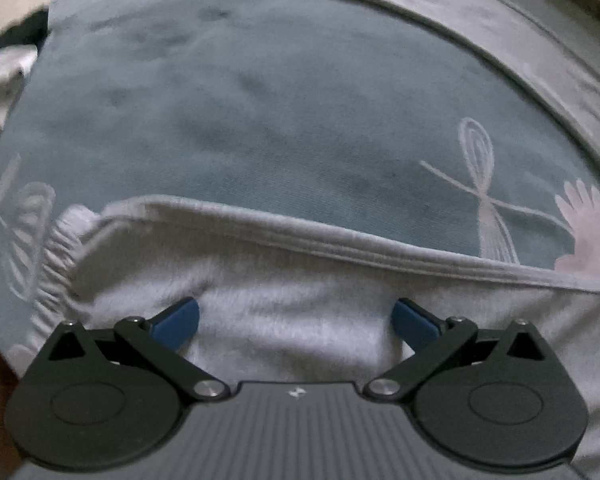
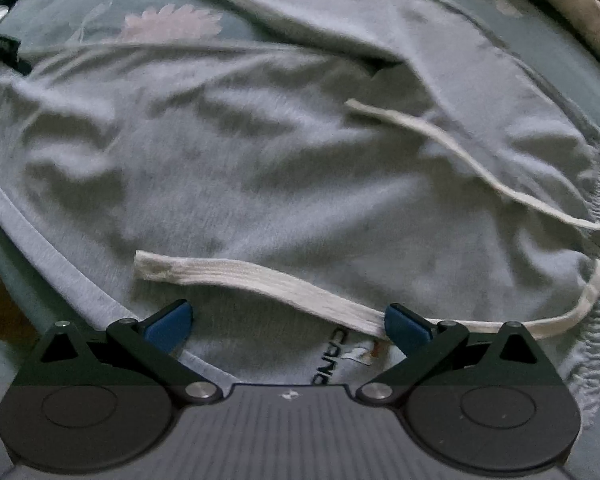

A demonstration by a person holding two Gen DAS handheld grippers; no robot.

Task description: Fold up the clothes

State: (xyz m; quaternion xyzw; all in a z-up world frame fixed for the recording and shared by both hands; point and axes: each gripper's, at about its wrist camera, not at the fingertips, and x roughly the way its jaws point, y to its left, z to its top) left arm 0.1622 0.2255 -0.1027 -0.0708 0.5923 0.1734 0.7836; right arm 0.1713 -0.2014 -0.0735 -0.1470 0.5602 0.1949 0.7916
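Grey sweatpants (image 2: 228, 168) on floral bedspread (image 1: 260, 100), left gripper (image 1: 295, 322), right gripper (image 2: 287, 326) (both wide open, empty)

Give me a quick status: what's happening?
Both claws, left and right, open, empty. Grey sweatpants rumpled, unfolded on bedspread. White drawstring loose across waistband.

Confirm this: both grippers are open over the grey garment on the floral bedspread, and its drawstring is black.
Not quite: the drawstring is white, not black, as the right wrist view shows. The rest stands: the left gripper and right gripper are both open over the grey garment on the floral bedspread.
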